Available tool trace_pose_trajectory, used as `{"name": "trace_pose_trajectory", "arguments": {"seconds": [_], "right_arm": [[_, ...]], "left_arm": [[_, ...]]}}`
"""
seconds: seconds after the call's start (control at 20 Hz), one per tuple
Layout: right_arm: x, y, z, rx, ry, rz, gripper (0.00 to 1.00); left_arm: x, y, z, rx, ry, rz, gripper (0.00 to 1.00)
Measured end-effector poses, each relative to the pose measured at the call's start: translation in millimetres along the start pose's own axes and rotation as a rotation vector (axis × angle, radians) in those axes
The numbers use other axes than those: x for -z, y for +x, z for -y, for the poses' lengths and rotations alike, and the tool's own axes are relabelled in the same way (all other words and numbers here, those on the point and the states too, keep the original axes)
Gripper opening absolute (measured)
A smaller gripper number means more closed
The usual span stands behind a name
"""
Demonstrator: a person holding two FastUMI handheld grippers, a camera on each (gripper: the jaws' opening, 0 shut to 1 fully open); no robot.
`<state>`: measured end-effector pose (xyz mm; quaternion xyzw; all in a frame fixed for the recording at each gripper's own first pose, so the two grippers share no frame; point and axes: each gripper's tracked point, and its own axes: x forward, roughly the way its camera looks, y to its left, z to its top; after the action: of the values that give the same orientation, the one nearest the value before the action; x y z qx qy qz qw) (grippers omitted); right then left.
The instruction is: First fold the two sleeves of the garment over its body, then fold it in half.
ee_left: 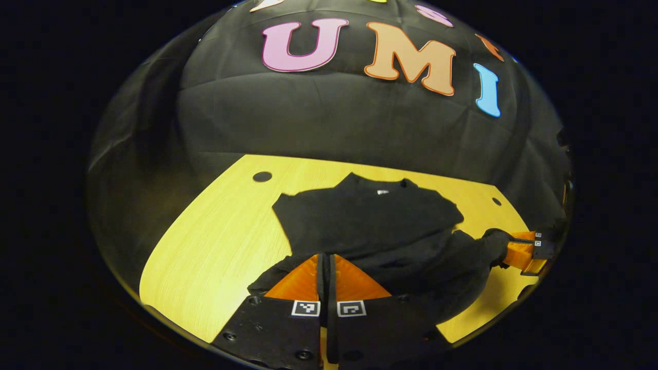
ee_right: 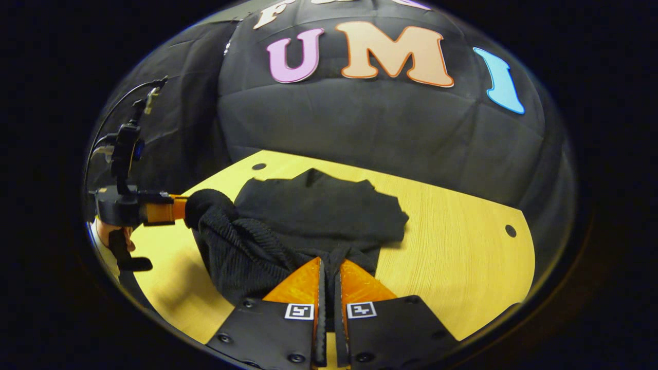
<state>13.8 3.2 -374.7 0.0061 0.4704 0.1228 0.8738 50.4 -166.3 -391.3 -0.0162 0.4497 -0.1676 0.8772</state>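
In the left gripper view, the left gripper [ee_left: 327, 267] is sitting low over the near hem of a black ribbed sweater [ee_left: 370, 221], its two fingers drawn almost together with dark fabric seeming to run into the narrow gap, though whether cloth is actually being pinched there is hard to tell. The sweater is lying on the yellow wooden table [ee_left: 221, 241], collar toward the far wall, so its long axis is running straight away from this claw. Off to the right, the right gripper [ee_left: 509, 246] is clamping a bunched fold of the same hem and lifting it slightly off the table. In the right gripper view, the right gripper [ee_right: 329, 280] is likewise showing its fingers nearly closed with knit bunching at the tips; the left gripper [ee_right: 180, 208] is at the left, gripping a rolled wad of hem, a hand [ee_right: 110, 234] behind it. The sleeves are looking already folded in, so the halving fold probably means carrying both hem corners forward toward the collar. The sweater's underside and the exact pinch points are hidden.
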Motion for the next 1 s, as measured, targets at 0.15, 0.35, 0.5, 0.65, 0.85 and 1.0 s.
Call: {"name": "trace_pose_trajectory", "arguments": {"seconds": [0.15, 0.35, 0.5, 0.65, 0.85, 1.0], "right_arm": [[-47.0, 41.9, 22.7, 0.034, 0.041, 0.023, 0.09], [-85.9, 79.5, 40.9, 0.053, 0.051, 0.044, 0.09], [-98.0, 95.1, 54.2, 0.071, 0.045, 0.054, 0.09], [-98.3, 91.3, 66.8, 0.084, 0.061, 0.051, 0.53], [-124.2, 63.8, 84.4, 0.132, 0.031, 0.144, 0.98], [-143.8, 13.6, 84.3, 0.134, 0.038, 0.241, 0.98]], "left_arm": [[-32.4, 42.4, -3.7, -0.016, 0.037, 0.024, 0.0], [-67.2, 82.5, -5.4, -0.025, 0.015, 0.051, 0.0], [-90.7, 101.7, -18.0, -0.065, 0.017, 0.106, 0.0], [-103.9, 101.9, -35.9, -0.128, 0.08, 0.139, 0.08], [-144.5, 72.9, -50.5, -0.19, 0.084, 0.273, 0.99], [-177.4, 25.2, -48.6, -0.187, 0.043, 0.381, 0.9]]}}
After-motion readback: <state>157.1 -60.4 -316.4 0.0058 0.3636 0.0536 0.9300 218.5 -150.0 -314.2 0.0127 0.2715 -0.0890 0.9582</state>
